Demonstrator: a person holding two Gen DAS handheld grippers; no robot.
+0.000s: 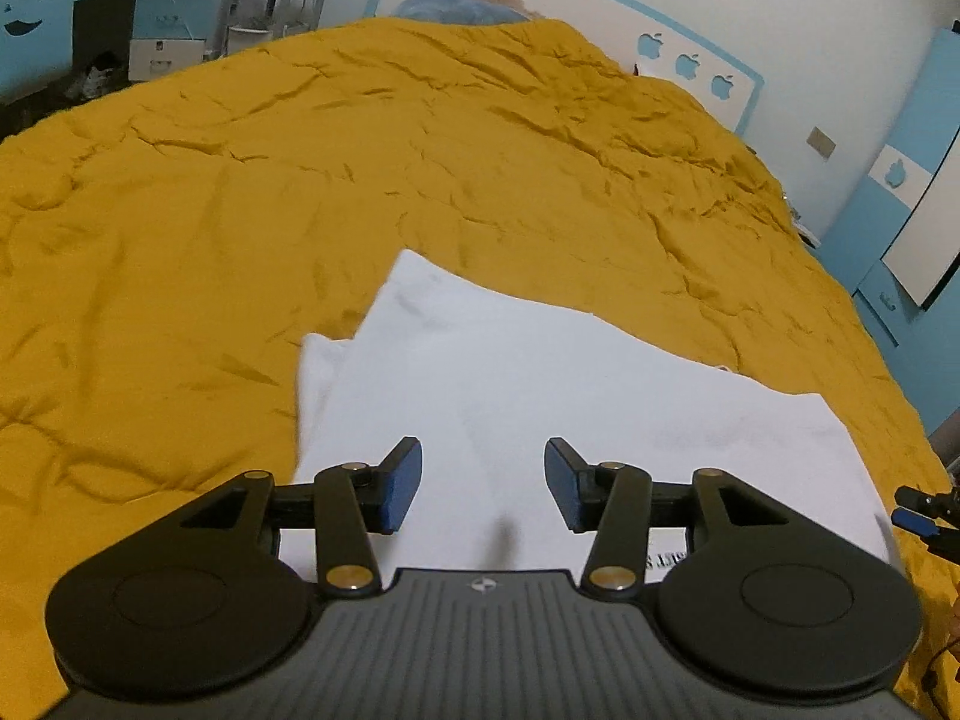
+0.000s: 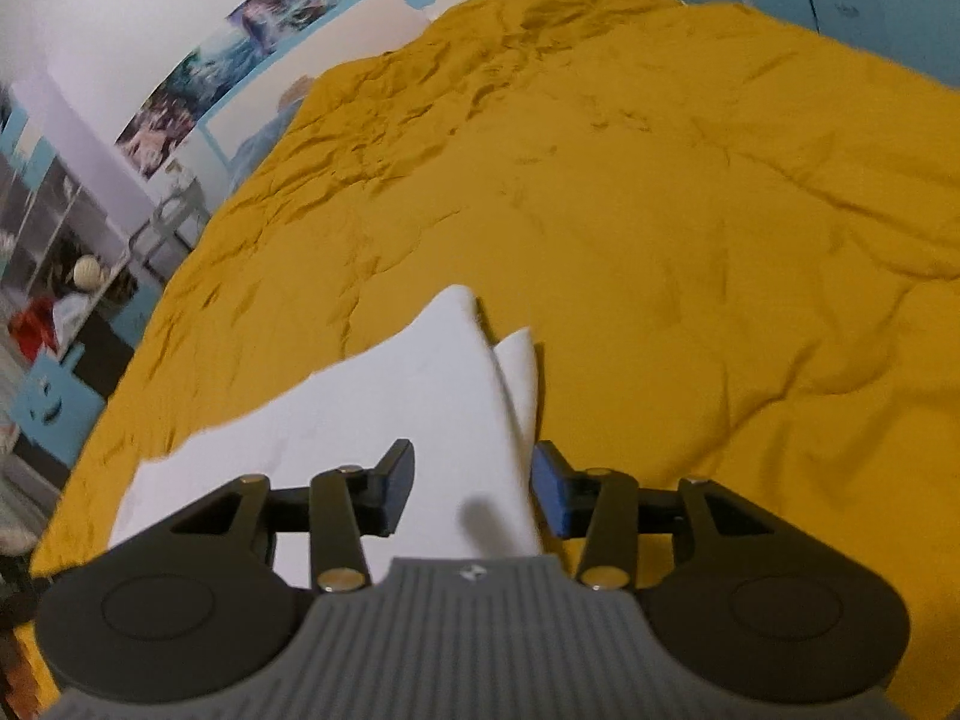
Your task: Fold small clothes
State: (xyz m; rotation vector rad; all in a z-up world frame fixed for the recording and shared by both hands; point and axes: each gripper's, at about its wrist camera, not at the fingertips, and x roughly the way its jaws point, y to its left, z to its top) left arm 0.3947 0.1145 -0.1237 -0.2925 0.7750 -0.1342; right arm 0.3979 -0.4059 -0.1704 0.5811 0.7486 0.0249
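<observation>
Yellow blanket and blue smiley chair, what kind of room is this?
Probably a child's bedroom: a big bed under a mustard-yellow cover, a white headboard with blue apple cut-outs, and a blue chair with a smiley face.

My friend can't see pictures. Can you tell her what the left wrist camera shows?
A folded white garment lies on a wrinkled mustard-yellow bedspread, just below the left claw, whose blue-padded jaws stand open and hold nothing. Behind the bed is a white and blue headboard with apple shapes.
</observation>
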